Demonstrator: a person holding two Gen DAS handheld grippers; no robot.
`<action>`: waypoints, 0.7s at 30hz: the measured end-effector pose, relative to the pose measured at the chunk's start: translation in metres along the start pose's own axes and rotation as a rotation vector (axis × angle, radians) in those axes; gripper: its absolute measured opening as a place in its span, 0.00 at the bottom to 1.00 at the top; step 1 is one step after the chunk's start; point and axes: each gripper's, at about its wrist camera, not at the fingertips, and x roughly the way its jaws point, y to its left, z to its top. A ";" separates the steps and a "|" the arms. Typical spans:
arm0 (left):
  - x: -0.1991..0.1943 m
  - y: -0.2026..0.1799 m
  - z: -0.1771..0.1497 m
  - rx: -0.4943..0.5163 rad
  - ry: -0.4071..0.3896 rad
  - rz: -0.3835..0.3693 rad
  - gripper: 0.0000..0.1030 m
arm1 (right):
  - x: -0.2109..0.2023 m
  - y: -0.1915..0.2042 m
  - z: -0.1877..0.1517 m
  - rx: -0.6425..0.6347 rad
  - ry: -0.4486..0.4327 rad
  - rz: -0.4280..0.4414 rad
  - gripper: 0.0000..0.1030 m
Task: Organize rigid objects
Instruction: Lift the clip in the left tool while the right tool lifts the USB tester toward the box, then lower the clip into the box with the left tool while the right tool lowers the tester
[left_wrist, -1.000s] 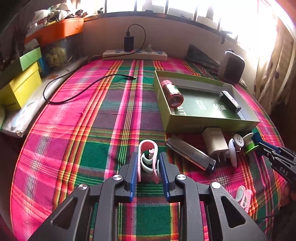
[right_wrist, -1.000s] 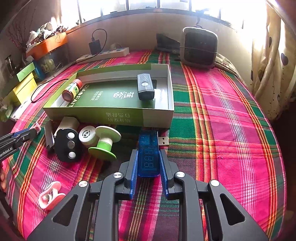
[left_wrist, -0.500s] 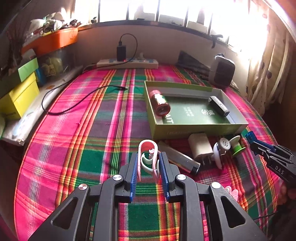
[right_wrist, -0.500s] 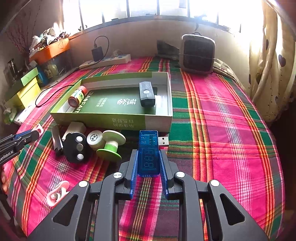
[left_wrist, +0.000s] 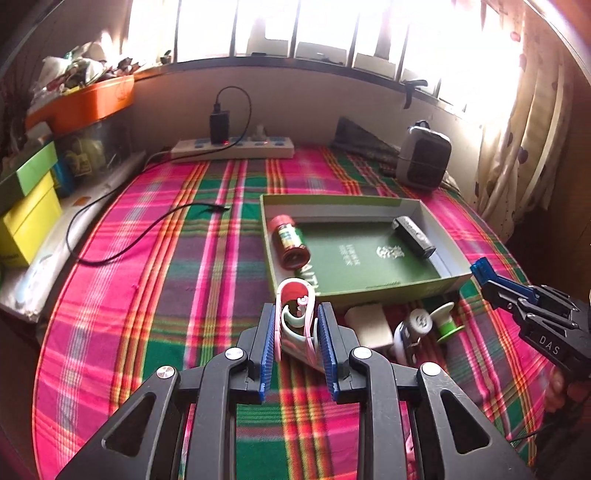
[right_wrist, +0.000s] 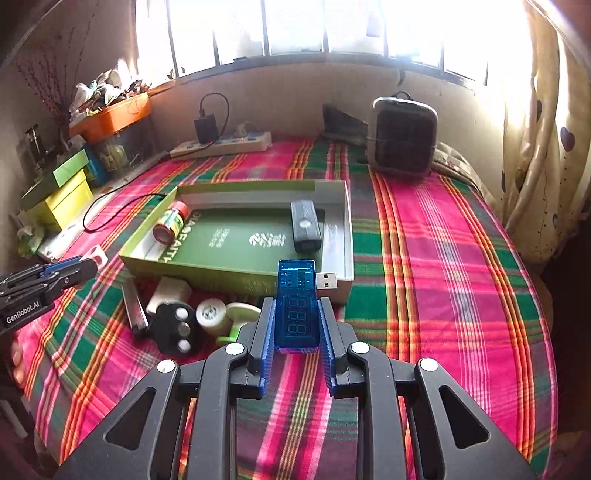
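Note:
My left gripper (left_wrist: 296, 317) is shut on a pink and white clip (left_wrist: 295, 314), held above the cloth just short of the green box (left_wrist: 354, 291). My right gripper (right_wrist: 296, 310) is shut on a blue USB meter (right_wrist: 296, 299), held near the box's front right corner (right_wrist: 343, 284). The box holds a red-capped bottle (left_wrist: 289, 242) and a black device (left_wrist: 413, 236). Loose in front of the box lie a white charger (right_wrist: 170, 291), a black round piece (right_wrist: 177, 328), a white spool (right_wrist: 211, 314), a green spool (left_wrist: 445, 321) and a silver lighter (right_wrist: 133, 310).
A power strip (left_wrist: 232, 147) with a black plug and a loose cable (left_wrist: 147, 229) lie at the back left. A grey heater (right_wrist: 402, 136) stands at the back right. Yellow and green boxes (left_wrist: 26, 218) line the left edge. A curtain (right_wrist: 532, 147) hangs at right.
Both grippers have risen and drawn back with their objects held. The box and loose items look farther and lower in both views.

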 end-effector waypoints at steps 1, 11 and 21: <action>0.002 -0.002 0.003 0.003 0.001 -0.005 0.21 | 0.001 0.000 0.002 -0.001 0.000 0.004 0.22; 0.023 -0.016 0.033 0.032 -0.005 -0.037 0.21 | 0.017 0.005 0.029 -0.032 0.003 0.038 0.22; 0.057 -0.030 0.047 0.052 0.039 -0.069 0.21 | 0.052 0.008 0.047 -0.041 0.054 0.098 0.22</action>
